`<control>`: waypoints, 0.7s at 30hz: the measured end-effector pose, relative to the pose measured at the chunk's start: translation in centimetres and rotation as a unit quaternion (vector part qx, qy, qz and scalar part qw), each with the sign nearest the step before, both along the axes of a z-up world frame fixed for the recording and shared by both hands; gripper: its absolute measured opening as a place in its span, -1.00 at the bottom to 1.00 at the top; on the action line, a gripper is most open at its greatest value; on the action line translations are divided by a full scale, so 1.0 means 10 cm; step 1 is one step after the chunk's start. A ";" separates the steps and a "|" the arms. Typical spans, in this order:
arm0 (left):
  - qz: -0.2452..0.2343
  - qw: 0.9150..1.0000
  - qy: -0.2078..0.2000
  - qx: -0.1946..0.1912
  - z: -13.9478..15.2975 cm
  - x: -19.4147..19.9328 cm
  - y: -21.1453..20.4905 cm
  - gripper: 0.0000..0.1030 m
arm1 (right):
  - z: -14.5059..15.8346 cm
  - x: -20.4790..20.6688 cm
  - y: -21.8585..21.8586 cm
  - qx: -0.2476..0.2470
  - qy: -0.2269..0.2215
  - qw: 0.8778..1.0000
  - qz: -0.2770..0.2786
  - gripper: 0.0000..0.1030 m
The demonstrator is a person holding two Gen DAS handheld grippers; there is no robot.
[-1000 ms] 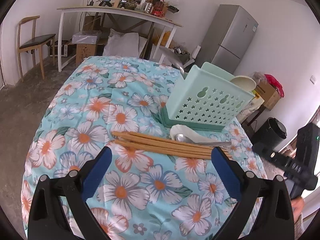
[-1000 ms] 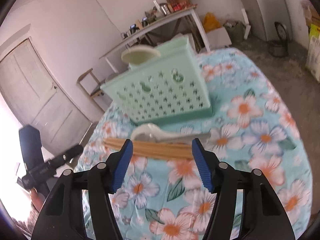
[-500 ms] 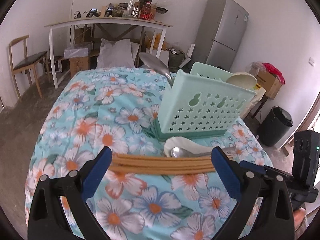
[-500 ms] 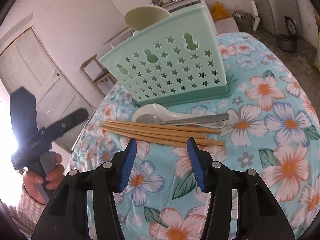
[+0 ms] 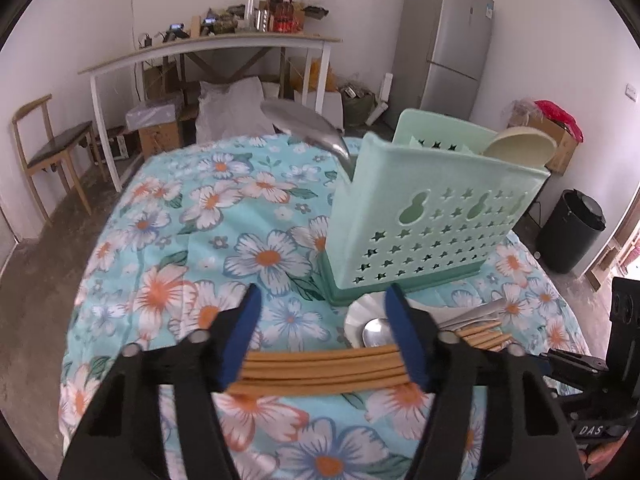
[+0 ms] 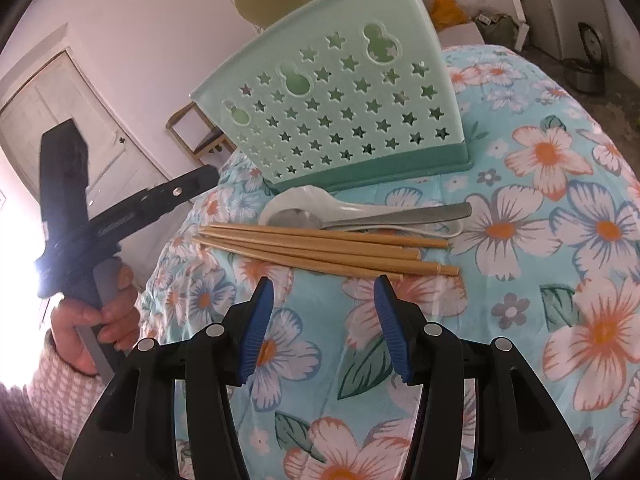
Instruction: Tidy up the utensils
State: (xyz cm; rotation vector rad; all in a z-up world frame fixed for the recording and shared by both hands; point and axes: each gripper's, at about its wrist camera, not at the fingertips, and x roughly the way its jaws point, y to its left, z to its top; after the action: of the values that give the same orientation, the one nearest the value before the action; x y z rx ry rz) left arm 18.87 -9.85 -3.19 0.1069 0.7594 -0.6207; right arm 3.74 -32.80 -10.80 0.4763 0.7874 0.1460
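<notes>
Two grippers: you hold one in each hand, both low over the surface (image 6: 600, 240) with the flowery cloth.
Left gripper (image 5: 323, 334): your blue fingers (image 5: 404, 336) have just been closing. The chopsticks lie across the gap between them. I cannot tell if the fingers press on the sticks yet.
Right gripper (image 6: 323, 318): your fingers (image 6: 262, 320) stand partly apart with nothing between them. Only the cloth shows in the gap.
Chopsticks (image 6: 320, 246): a bunch of wooden sticks lying flat on the cloth, side by side. They are just past your right fingers and not touching them. In the left view (image 5: 320, 368) they cross from one finger to the other.
White spoon (image 6: 360, 210): it lies flat between the chopsticks and the basket.
Metal spoon (image 6: 368, 218): it rests on top of the white spoon, bowl inside bowl.
Basket (image 6: 340, 108): a green holder with star holes. It stands upright just behind the spoons.
In the basket: a big metal spoon (image 5: 308, 128) sticks up at one end, and a cream round ladle (image 5: 520, 148) sticks up at the other end.
Your left hand (image 6: 100, 312): the right view shows it wrapped round the handle of the left gripper.
</notes>
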 end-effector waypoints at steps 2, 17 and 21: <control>-0.008 1.000 0.019 0.003 -0.07 0.09 -0.04 -0.18 | -0.02 0.00 -0.01 0.004 0.001 1.000 0.000 -0.05; -0.041 0.991 0.128 -0.006 -0.50 0.32 -0.19 -0.73 | -0.06 0.02 -0.09 0.020 0.005 1.000 0.004 -0.04; -0.052 0.989 0.138 -0.003 -0.50 0.27 -0.18 -0.74 | -0.05 0.02 -0.09 0.021 0.005 1.000 0.004 -0.04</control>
State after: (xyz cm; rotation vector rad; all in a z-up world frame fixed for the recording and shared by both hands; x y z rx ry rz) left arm 21.53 -11.60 -8.19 0.0553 1.0240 -0.7462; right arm 3.96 -33.73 -11.34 0.5151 0.7966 0.1678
